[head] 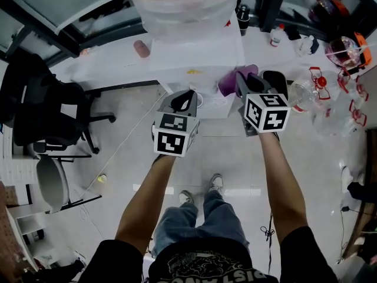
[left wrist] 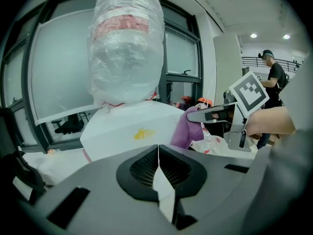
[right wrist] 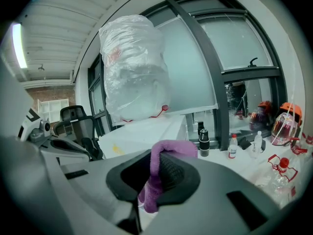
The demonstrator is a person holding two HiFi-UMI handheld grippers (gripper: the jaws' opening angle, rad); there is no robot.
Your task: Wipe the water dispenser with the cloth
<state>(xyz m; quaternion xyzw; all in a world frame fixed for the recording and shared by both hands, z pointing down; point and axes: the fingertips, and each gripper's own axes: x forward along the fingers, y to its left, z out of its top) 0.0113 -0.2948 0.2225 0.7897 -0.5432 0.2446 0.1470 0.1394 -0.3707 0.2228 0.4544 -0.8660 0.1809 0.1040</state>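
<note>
— Before the dispenser (head: 197, 58), what's the right gripper (head: 243, 80) doing?
— Its jaws are clamped on the purple cloth (head: 230, 82). The cloth folds over one jaw tip and hangs down between the two.
— Where is the cloth on the dispenser?
— At the right front corner of the white top. Touching or just beside it, I can't tell.
— And the left gripper (head: 187, 98)?
— Jaws pressed together, nothing between them. It's near the dispenser's front edge, left of the right gripper and apart from the cloth.
— What's on top?
— A big bottle (head: 179, 5), upright, wrapped in clear plastic.
— Anything else around?
— A black chair (head: 41, 99) well off to the left, and a dark flask (head: 242, 17) on the desk behind the dispenser.
</note>
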